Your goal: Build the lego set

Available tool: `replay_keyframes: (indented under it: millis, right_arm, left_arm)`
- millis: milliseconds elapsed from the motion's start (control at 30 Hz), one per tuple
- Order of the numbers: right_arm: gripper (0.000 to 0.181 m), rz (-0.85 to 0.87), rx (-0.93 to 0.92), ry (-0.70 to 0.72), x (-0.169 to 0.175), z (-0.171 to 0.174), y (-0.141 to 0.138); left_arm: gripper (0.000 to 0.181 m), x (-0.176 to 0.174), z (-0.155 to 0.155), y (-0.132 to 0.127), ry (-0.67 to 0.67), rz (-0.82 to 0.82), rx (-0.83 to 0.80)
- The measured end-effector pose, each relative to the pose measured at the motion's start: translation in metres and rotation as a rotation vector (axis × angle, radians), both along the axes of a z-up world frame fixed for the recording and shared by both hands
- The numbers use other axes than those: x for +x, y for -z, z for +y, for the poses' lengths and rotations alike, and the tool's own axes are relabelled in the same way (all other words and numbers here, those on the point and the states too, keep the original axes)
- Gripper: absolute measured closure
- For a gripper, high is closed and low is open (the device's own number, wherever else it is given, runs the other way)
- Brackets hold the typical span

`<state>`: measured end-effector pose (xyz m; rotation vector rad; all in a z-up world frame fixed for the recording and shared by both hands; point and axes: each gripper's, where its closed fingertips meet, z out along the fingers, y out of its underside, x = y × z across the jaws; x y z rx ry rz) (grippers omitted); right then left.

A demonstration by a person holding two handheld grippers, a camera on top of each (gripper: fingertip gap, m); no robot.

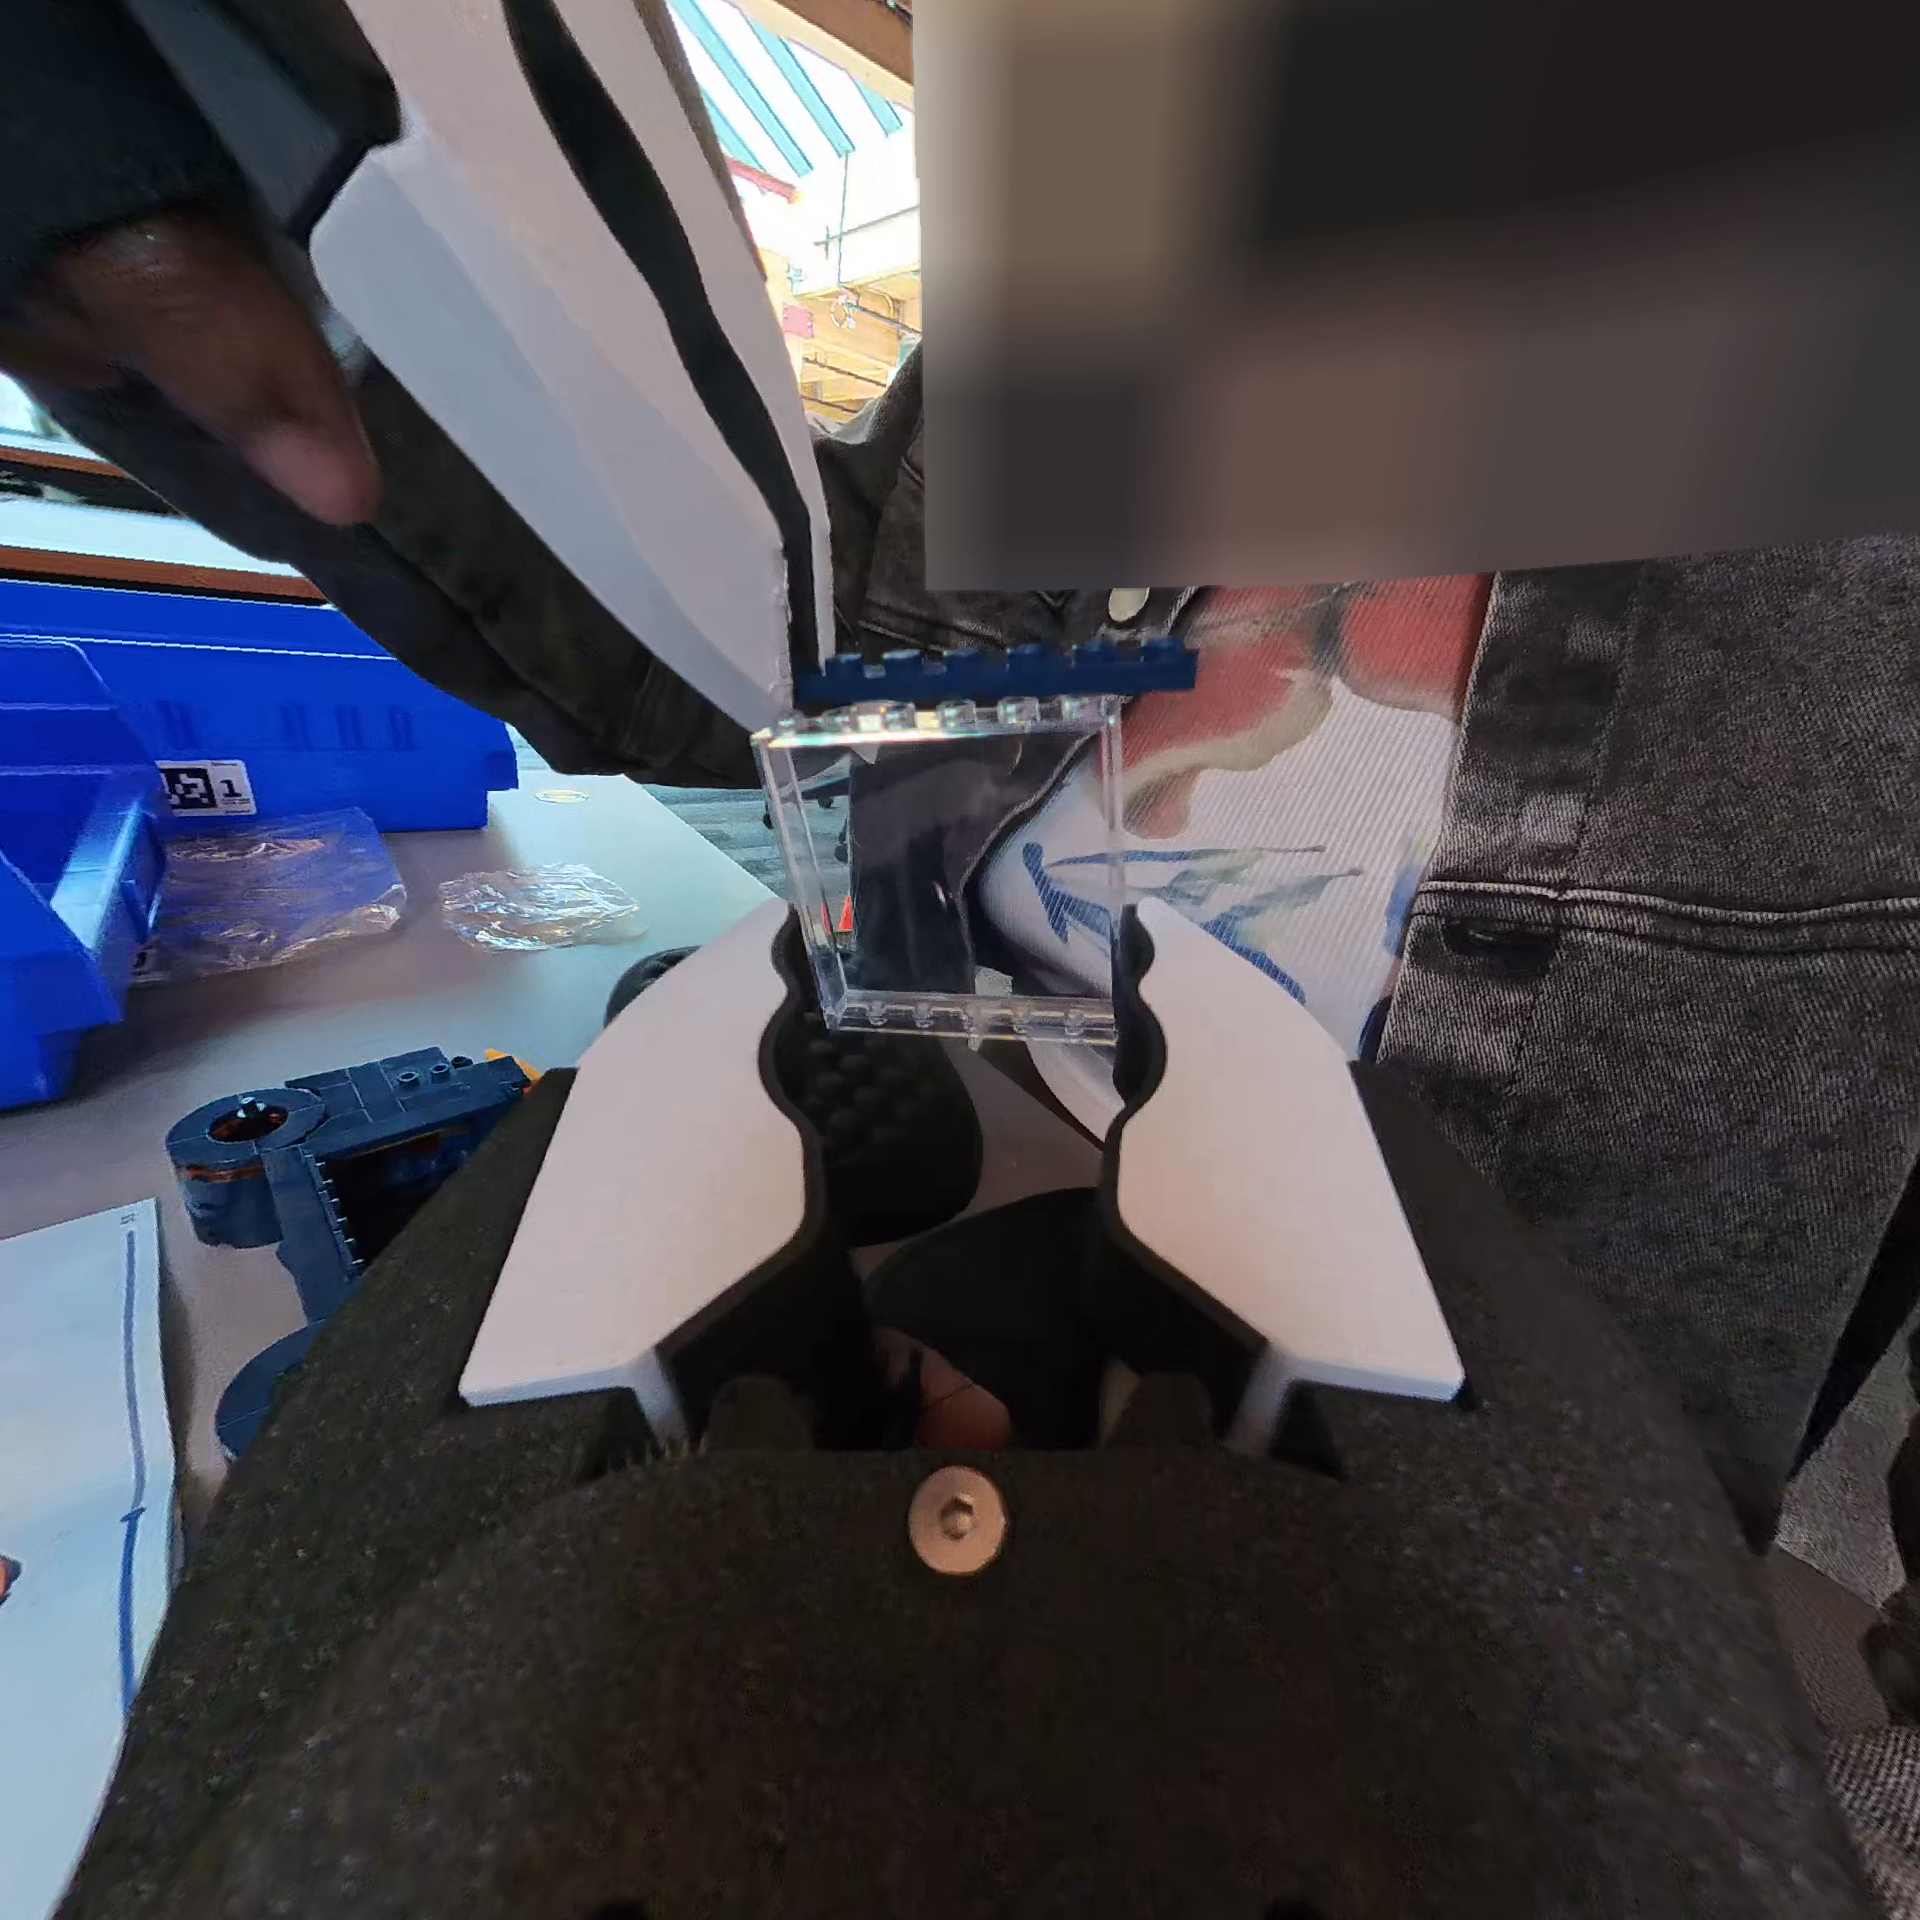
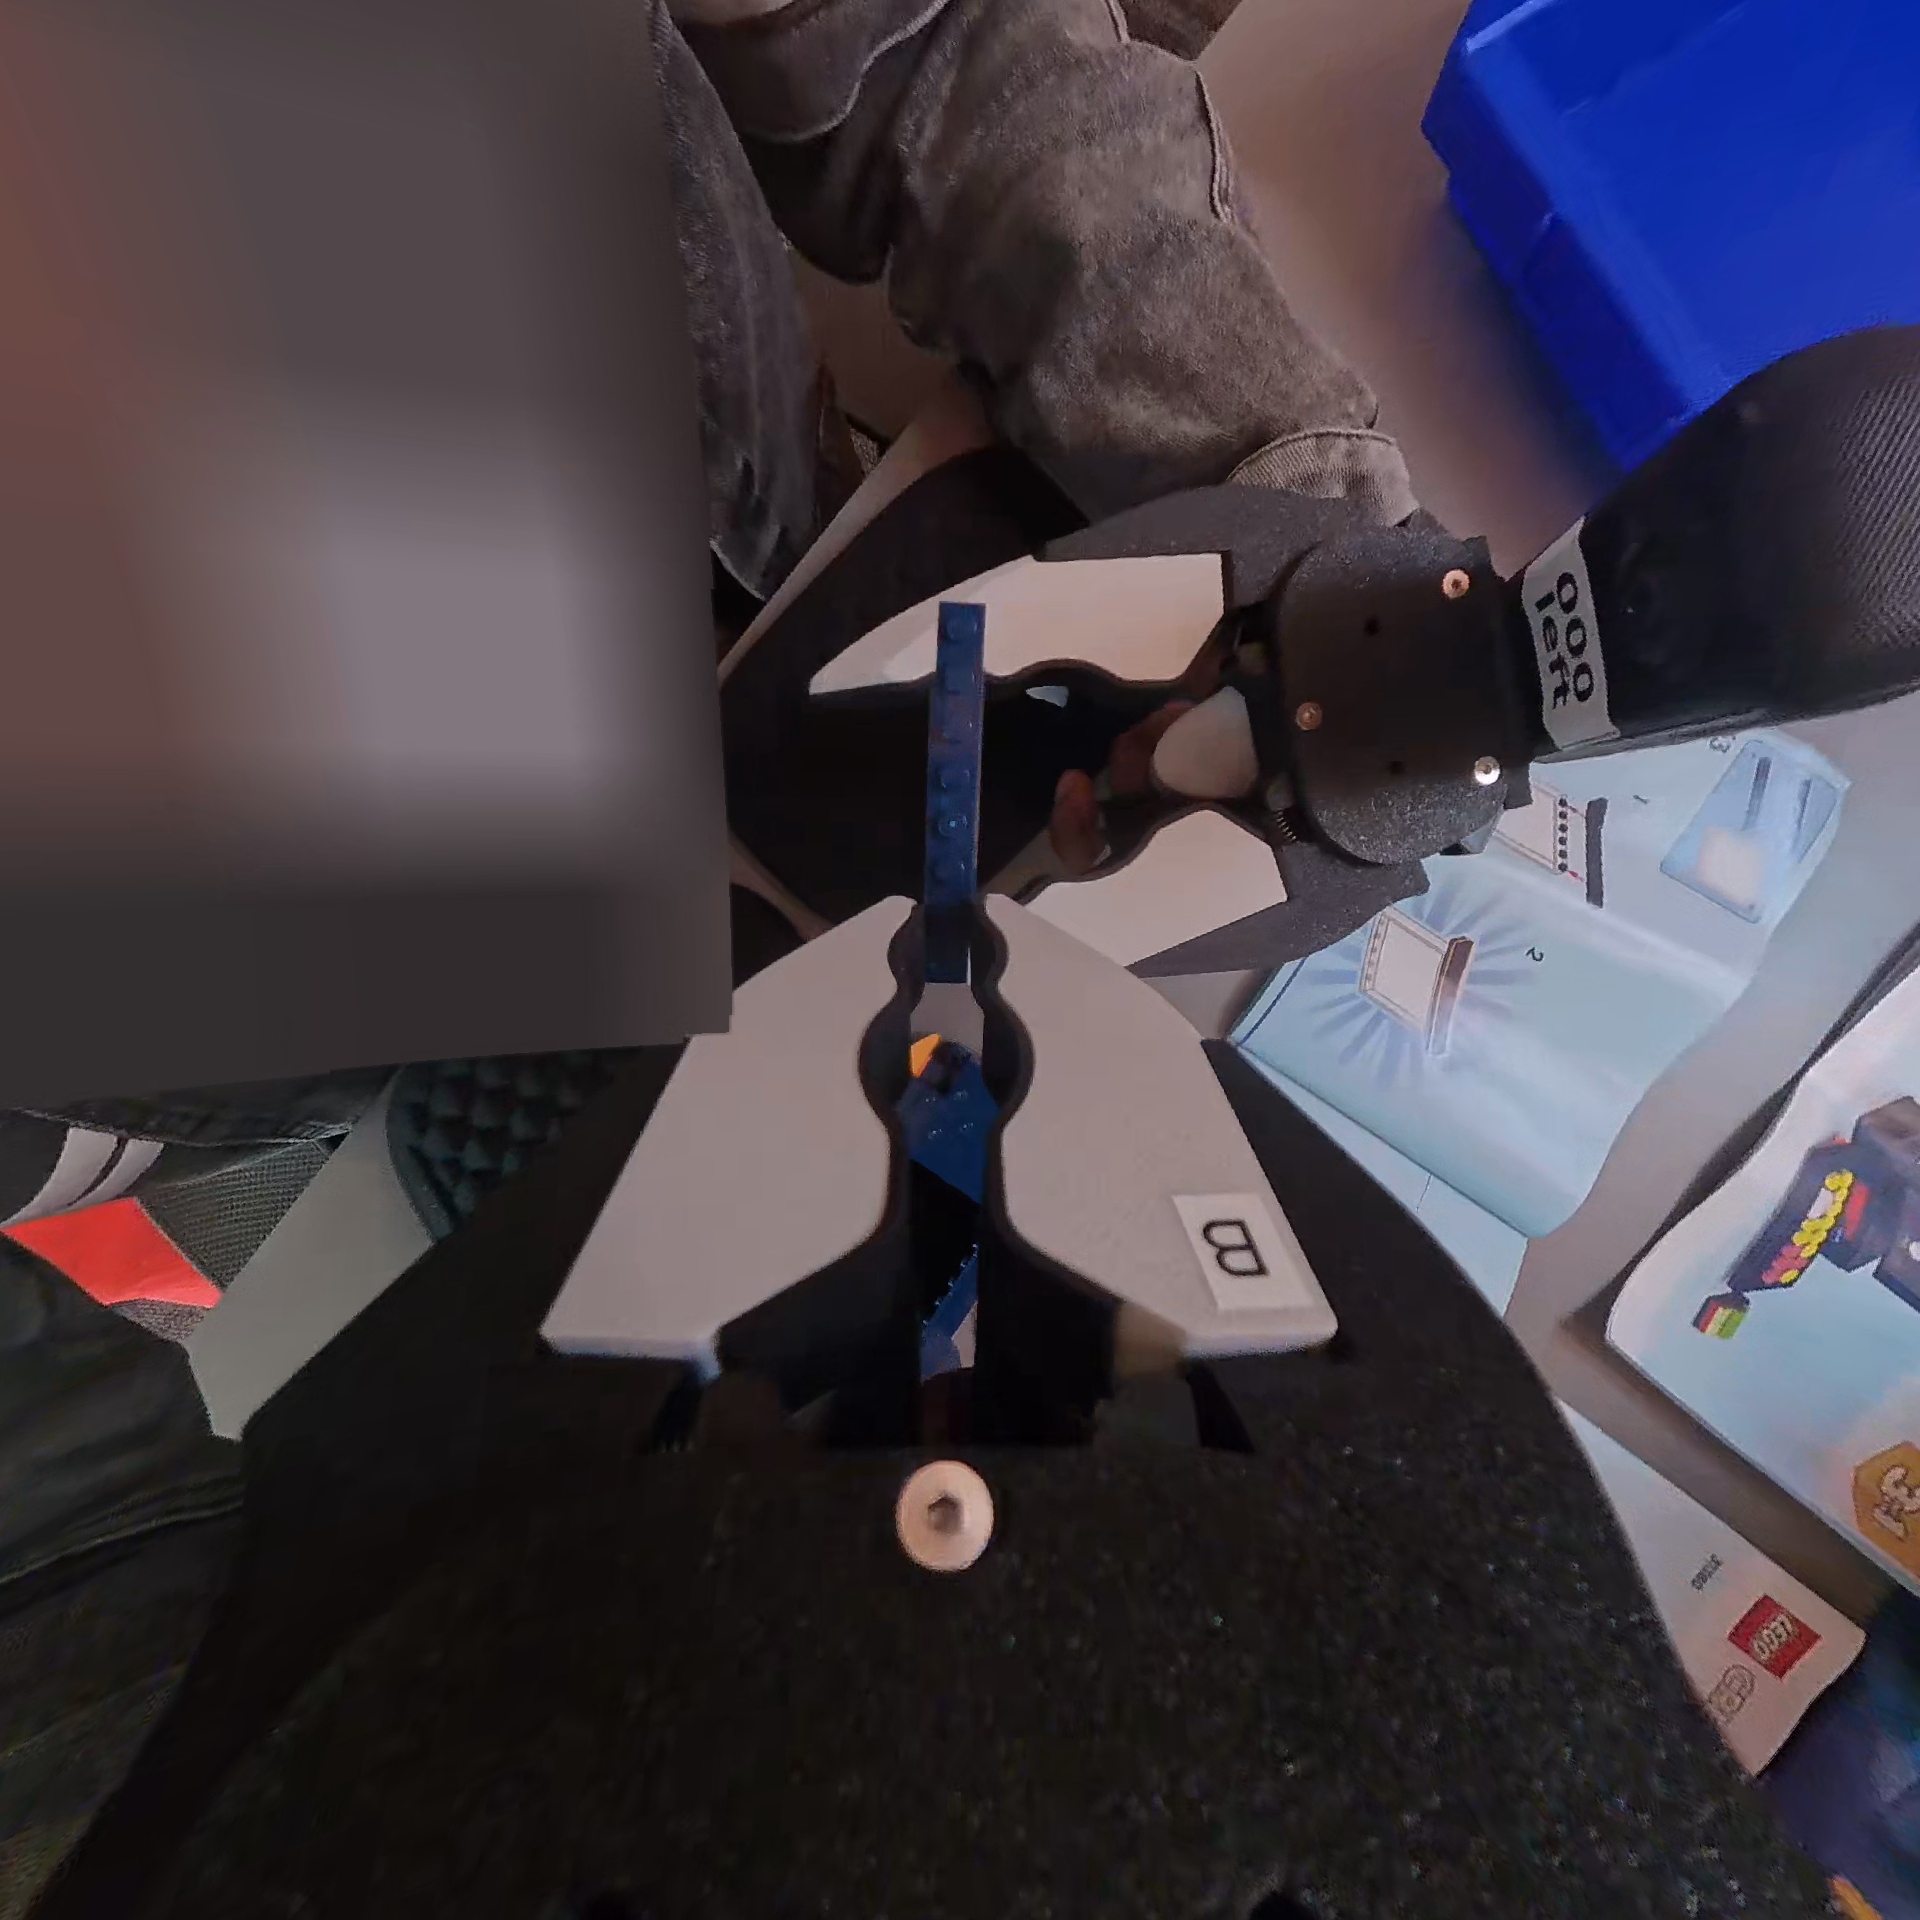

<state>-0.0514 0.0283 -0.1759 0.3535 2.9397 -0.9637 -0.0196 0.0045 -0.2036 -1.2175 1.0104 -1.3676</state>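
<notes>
My left gripper (image 1: pixel 961 935) is shut on a clear panel brick (image 1: pixel 935 862), gripping its two side edges and holding it upright in the air. My right gripper (image 2: pixel 951 920) is shut on one end of a long dark blue plate (image 2: pixel 956 769). In the left wrist view the right gripper (image 1: pixel 805 644) comes in from the upper left. It holds the plate (image 1: pixel 997 670) flat along the panel's top studs, touching or nearly so. One white finger (image 2: pixel 1091 613) of the left gripper shows behind the plate in the right wrist view.
A partly built dark blue model (image 1: pixel 343 1132) sits on the grey table (image 1: pixel 343 997) at lower left. Blue bins (image 1: pixel 260 707) and empty plastic bags (image 1: pixel 530 904) lie behind it. An open instruction booklet (image 2: pixel 1455 987) lies on the right. A person's grey jacket (image 1: pixel 1662 935) is close behind the parts. My hands' fingertips stand some 5 centimeters from each other.
</notes>
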Motion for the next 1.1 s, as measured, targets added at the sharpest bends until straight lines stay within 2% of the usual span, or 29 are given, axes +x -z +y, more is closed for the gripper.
replay_keyframes:
  millis: [1100]
  right_arm:
    - [0.173, 0.035, 0.031, -0.041, 0.0008, -0.0034, 0.0021]
  left_arm:
    - [0.124, -0.0001, -0.0019, 0.0013, 0.004, 0.014, 0.011]
